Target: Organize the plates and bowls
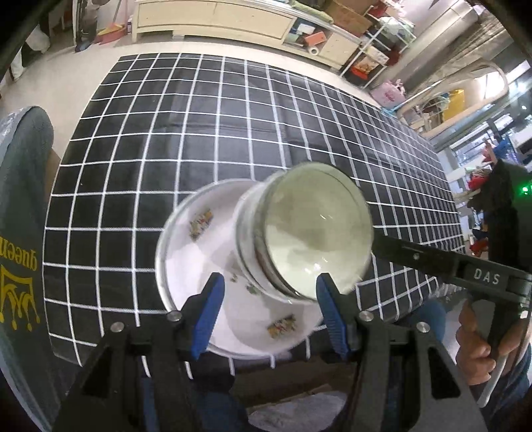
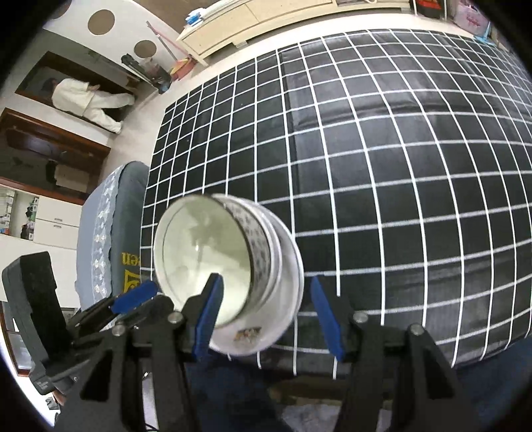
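A stack of bowls [image 1: 309, 232] stands on a white plate with flower prints [image 1: 206, 252] at the near edge of the table. The top bowl is pale inside with a patterned outer wall [image 2: 202, 256]. My left gripper [image 1: 269, 315] is open over the plate's near rim, touching nothing I can see. My right gripper [image 2: 266, 315] is open, its left finger [image 2: 209, 312] in front of the top bowl's rim. It also shows in the left wrist view, its finger [image 1: 415, 254] reaching the bowls from the right.
The table has a black cloth with a white grid [image 1: 232, 133]. A grey chair with yellow lettering [image 1: 23, 232] stands at its left side. Cabinets and shelves [image 1: 232, 20] line the far wall. A person [image 2: 89, 99] is in a doorway.
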`<state>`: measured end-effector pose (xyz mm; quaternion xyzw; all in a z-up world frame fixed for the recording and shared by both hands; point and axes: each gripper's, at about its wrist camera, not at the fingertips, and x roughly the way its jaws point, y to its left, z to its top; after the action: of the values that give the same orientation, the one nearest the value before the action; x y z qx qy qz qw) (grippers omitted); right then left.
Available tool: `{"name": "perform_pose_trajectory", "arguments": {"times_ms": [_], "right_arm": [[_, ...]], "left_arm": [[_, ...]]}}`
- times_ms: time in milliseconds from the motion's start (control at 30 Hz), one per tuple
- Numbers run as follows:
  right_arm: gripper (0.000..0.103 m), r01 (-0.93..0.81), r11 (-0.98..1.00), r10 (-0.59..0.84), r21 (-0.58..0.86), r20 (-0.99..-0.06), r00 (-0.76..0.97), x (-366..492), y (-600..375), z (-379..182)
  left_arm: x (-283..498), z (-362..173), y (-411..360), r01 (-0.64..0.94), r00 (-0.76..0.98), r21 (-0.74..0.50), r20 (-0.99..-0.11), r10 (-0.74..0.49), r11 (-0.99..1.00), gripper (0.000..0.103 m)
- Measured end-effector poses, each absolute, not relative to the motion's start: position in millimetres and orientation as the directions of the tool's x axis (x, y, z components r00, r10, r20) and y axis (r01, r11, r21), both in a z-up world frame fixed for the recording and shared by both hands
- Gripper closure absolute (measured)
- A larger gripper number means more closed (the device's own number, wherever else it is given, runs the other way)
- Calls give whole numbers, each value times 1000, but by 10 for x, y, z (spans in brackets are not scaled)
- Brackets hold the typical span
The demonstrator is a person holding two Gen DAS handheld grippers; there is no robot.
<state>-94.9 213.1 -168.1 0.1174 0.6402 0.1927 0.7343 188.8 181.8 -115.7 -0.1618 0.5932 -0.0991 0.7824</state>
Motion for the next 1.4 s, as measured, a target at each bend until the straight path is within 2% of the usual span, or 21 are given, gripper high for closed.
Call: {"name": "perform_pose_trajectory", "arguments": {"times_ms": [167, 333, 433, 867, 1100, 1133, 1167, 1233, 1267, 1400], "right_arm": [[43, -169, 912, 397, 374, -907, 138, -1138, 2107, -1585], [43, -222, 924, 355, 310, -912, 204, -1391, 2041, -1473], [43, -251, 926, 341, 281, -909, 240, -1543, 1980, -1444], [43, -192, 970, 222, 148, -857, 464, -2167, 1513, -1291], [40, -192, 981, 141, 29, -785, 603, -2420, 1434, -1011], [40, -191, 982, 135, 16, -765, 630, -2461, 1435, -949], [40, -192, 981, 131, 7, -752, 646, -2491, 1431, -911], [38, -191, 981, 119, -19, -716, 688, -2575, 1431, -810], [36, -191, 981, 120, -25, -697, 707, -2621, 1423, -760], [15, -178, 982, 106, -61, -604, 790, -2858, 1392, -576]], "left_arm": [[1681, -1103, 1601, 7, 291, -381, -884, -366, 925, 48], [1390, -994, 1353, 20, 394, -308, -872, -291, 951, 48], [1226, -957, 1251, 22, 430, -312, -855, -291, 950, 48], [723, -941, 940, -30, 556, -251, -809, -193, 968, 48], [449, -550, 774, 18, 707, -157, -696, -123, 987, 47], [414, -479, 751, 32, 725, -147, -677, -124, 989, 44], [393, -437, 741, 38, 734, -143, -668, -125, 989, 32], [331, -333, 721, 46, 757, -132, -642, -121, 990, 23], [289, -275, 714, 53, 774, -128, -622, -122, 990, 23], [176, -142, 722, 61, 812, -119, -571, -119, 991, 20]]}}
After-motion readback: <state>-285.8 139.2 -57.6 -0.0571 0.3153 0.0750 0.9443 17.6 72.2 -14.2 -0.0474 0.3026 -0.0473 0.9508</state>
